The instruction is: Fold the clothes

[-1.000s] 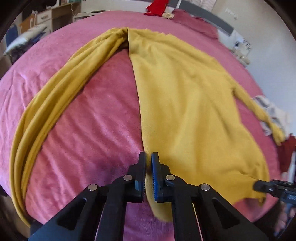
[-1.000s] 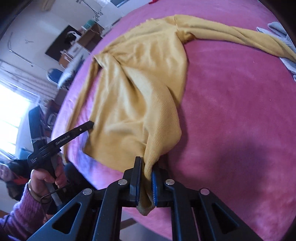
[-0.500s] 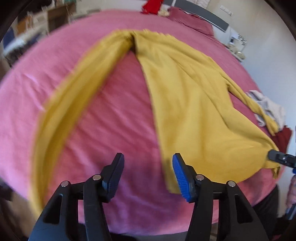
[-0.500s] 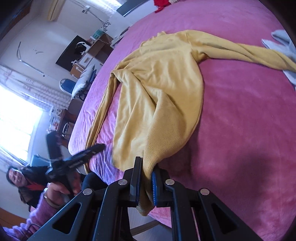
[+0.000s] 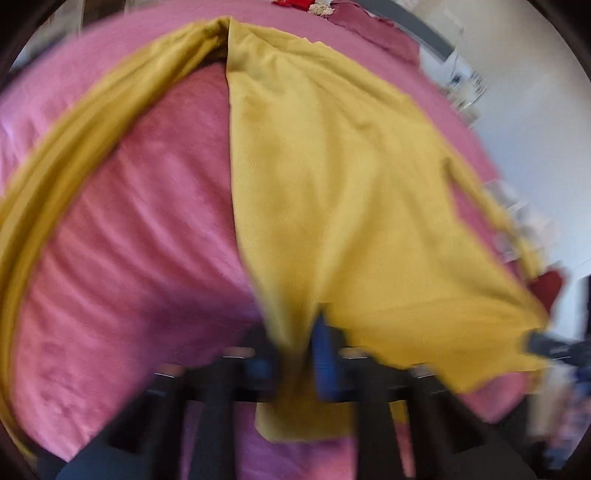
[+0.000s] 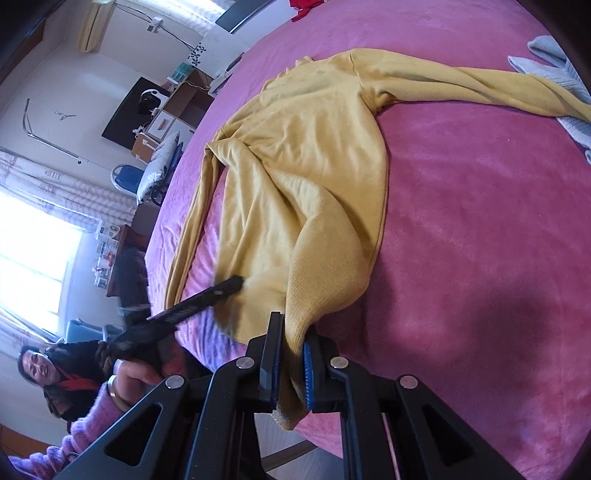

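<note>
A mustard-yellow long-sleeved sweater (image 5: 332, 192) lies spread on a pink bed cover (image 5: 140, 229). In the blurred left wrist view my left gripper (image 5: 295, 350) has its jaws close together on the sweater's near left hem corner. In the right wrist view my right gripper (image 6: 290, 363) is shut on the sweater (image 6: 306, 155) at its other hem corner, with cloth hanging between the jaws. The left gripper (image 6: 232, 286) also shows there, its tip at the hem. One sleeve (image 5: 74, 155) trails off to the left, the other (image 6: 480, 85) to the right.
A grey-white garment (image 6: 554, 74) lies under the right sleeve's end. Red clothes (image 5: 546, 288) sit at the bed's right edge, and more at the far head end (image 5: 291, 3). The bed cover (image 6: 480, 258) fills the view; desks and a chair stand beyond its left side.
My left gripper was shut on the hem, opened wide half a second ago, and has now closed on the hem corner again. My right gripper kept its hold and lifted slightly.
</note>
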`<state>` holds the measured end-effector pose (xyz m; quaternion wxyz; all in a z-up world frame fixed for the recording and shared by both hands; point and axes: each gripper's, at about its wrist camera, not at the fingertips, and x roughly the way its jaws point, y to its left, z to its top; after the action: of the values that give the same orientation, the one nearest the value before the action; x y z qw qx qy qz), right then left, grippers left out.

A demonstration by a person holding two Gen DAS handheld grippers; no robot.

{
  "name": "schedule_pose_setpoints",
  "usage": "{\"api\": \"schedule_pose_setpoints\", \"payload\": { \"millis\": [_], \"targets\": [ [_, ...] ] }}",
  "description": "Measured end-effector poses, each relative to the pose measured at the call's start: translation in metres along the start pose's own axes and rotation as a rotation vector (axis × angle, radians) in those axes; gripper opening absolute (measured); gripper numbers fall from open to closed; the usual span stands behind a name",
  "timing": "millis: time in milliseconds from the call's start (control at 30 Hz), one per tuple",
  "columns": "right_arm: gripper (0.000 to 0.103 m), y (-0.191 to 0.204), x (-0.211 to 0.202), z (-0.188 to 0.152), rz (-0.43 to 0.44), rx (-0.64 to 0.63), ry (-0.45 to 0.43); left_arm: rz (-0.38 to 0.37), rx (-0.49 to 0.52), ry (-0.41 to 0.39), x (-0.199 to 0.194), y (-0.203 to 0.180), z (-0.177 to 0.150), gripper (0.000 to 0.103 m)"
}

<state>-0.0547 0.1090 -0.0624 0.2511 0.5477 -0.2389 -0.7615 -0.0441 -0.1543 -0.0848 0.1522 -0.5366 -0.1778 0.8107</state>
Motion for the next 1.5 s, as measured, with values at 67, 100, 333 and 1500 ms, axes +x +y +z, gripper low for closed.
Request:
{"api": "schedule_pose_setpoints", "payload": {
  "millis": [67,100,333,1500],
  "targets": [
    [0.009,0.000,0.000,0.002,-0.003,0.001,0.004,-0.048,-0.022,-0.017,-0.020,0.006,0.004,0.011],
    [0.009,0.000,0.000,0.003,0.003,0.002,0.004,-0.054,-0.017,-0.030,-0.032,0.007,0.006,0.011],
    [0.008,0.033,-0.004,-0.004,0.077,-0.073,0.057,-0.004,0.093,-0.007,-0.101,0.000,-0.009,0.011],
    [0.023,-0.170,-0.090,0.087,-1.060,-0.551,0.013,0.223,0.375,-0.061,0.023,-0.120,0.001,0.032]
  ]
}}
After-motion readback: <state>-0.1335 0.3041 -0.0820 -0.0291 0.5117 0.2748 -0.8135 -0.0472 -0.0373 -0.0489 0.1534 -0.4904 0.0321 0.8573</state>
